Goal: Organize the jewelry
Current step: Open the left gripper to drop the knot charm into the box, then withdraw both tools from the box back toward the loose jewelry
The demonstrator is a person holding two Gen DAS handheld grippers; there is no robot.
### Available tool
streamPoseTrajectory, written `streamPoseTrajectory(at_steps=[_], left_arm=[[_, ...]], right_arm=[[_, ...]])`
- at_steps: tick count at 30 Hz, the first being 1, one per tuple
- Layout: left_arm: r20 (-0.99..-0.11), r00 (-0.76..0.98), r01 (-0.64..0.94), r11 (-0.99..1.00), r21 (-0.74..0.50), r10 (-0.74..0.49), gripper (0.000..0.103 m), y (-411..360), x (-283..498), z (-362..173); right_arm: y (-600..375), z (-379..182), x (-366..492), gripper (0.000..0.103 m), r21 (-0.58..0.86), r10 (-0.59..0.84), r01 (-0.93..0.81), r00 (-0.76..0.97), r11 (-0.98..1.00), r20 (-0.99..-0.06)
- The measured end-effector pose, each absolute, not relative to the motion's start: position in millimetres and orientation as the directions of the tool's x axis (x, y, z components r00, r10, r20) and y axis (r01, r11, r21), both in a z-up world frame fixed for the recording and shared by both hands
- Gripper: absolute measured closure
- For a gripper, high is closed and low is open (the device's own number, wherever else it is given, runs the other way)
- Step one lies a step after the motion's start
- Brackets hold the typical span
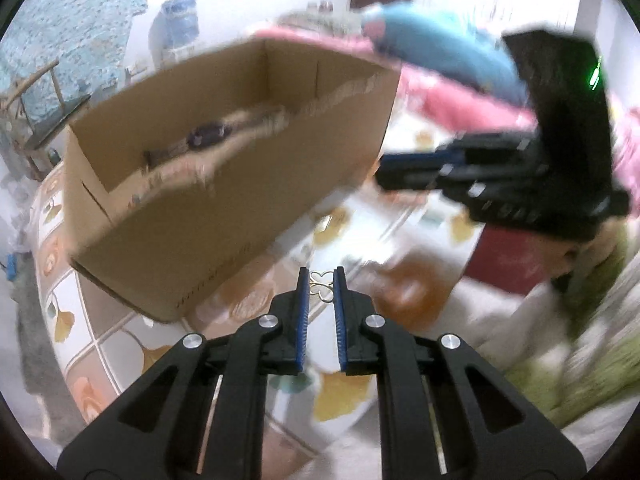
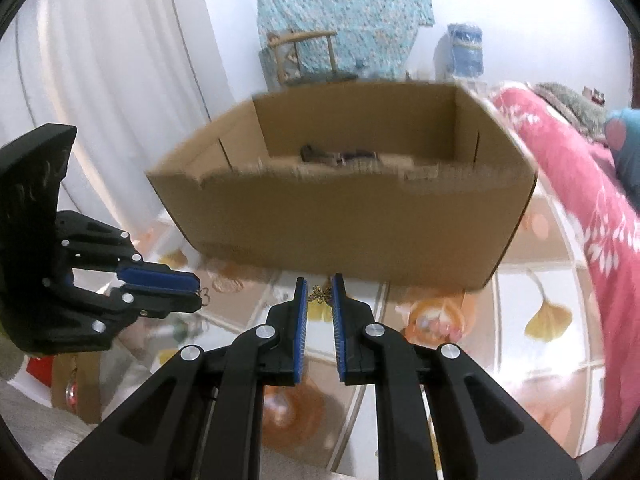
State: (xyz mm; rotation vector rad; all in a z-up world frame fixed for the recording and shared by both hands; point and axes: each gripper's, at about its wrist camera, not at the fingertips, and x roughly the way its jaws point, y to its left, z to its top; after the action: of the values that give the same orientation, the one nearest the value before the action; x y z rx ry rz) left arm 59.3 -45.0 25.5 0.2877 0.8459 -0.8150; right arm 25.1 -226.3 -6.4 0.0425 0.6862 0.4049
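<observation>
My left gripper (image 1: 321,278) is shut on a small gold clover-shaped jewelry piece (image 1: 322,288), held above the patterned table. It also shows in the right wrist view (image 2: 196,290), the gold piece (image 2: 205,295) sticking out at its tips. My right gripper (image 2: 320,288) is shut on a small gold butterfly-shaped piece (image 2: 319,294). It shows in the left wrist view (image 1: 384,170) at the right. An open cardboard box (image 1: 224,184) (image 2: 340,216) stands just beyond both grippers, with dark jewelry (image 2: 336,156) on its floor.
The table has a tile-and-leaf patterned cloth (image 2: 540,312). A pink blanket (image 2: 580,208) and a blue pillow (image 1: 440,52) lie to the right of the box. A wooden chair (image 2: 300,56) and a water bottle (image 2: 464,52) stand behind it.
</observation>
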Motion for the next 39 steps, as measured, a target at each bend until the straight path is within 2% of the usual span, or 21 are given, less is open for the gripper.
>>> streamPoseTrajectory(at_steps=[6, 8, 11, 17, 20, 23, 28, 39], left_arm=[[-0.654, 0.438, 0.741, 0.66, -0.126, -0.617, 0.092, -37.1, 67.2, 85.7], [-0.65, 0.466, 0.722, 0.683, -0.113, -0.6, 0.092, -36.3, 79.6, 97.4], [-0.677, 0.496, 0.692, 0.718, -0.071, -0.545, 0.092, -42.5, 105.2, 104.1], [-0.825, 0.402, 0.643, 0.764, -0.055, -0.397, 0.092, -59.6, 173.8, 82.5], [-0.883, 0.324, 0.631, 0.773, -0.066, -0.34, 0.092, -67.3, 199.1, 67.3], [-0.925, 0.257, 0.615, 0.785, -0.067, -0.28, 0.092, -72.3, 217.0, 49.9], [-0.964, 0.179, 0.595, 0.802, -0.053, -0.197, 0.092, -69.2, 232.8, 28.6], [-0.974, 0.155, 0.58, 0.813, -0.048, -0.168, 0.091, -65.9, 239.2, 21.3]], right_arm=[[-242.2, 53.2, 37.9, 0.091, 0.226, 0.51, -0.463, 0.703, 0.857, -0.496], [-246.6, 75.6, 52.9, 0.091, 0.216, 0.538, -0.5, 0.699, 0.838, -0.47], [-246.9, 93.9, 81.1, 0.091, 0.225, 0.572, -0.537, 0.663, 0.813, -0.484], [-221.0, 86.7, 172.0, 0.091, 0.283, 0.576, -0.561, 0.456, 0.778, -0.678], [-204.8, 62.4, 218.6, 0.091, 0.331, 0.543, -0.532, 0.312, 0.779, -0.779], [-192.1, 42.2, 242.0, 0.091, 0.306, 0.481, -0.518, 0.245, 0.799, -0.842], [-181.7, 25.3, 258.3, 0.091, 0.257, 0.411, -0.516, 0.209, 0.817, -0.887], [-179.9, 7.0, 280.1, 0.091, 0.249, 0.378, -0.495, 0.177, 0.832, -0.909]])
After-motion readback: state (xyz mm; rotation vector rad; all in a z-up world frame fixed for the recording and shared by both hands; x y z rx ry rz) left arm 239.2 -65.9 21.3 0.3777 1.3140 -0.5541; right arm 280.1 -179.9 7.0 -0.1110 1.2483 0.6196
